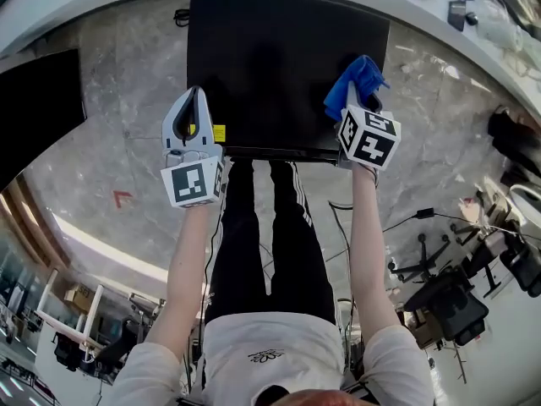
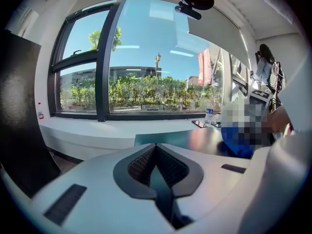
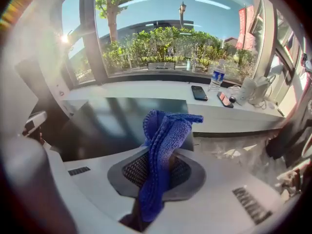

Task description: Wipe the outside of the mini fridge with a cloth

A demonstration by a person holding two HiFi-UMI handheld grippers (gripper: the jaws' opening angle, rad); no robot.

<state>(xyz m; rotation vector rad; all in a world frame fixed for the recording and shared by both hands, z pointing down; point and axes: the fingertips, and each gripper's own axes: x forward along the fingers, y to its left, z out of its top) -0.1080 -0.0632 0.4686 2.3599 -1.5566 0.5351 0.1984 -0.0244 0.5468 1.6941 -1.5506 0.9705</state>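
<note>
Reaching forward with both bare forearms, nearly straight and side by side, above legs in black striped trousers. On the left, holding the left gripper at the front left corner of the mini fridge, tips pointing away, jaws pressed together with nothing between. On the right, holding the right gripper over the front right part of the black fridge top, jaws clamped on a blue cloth sticking up past the tips, bunched and folded over at its far end. Cannot tell whether touching the glossy top or hanging just above it.

Just beside the left gripper, a yellow label on the fridge's front edge. Around the fridge, grey marble floor with a small red arrow off to the left and office chairs well apart to the right. Beyond the fridge, a white curved sill carrying a dark phone and a water bottle. Farthest, a wide window onto hedges and blue sky.
</note>
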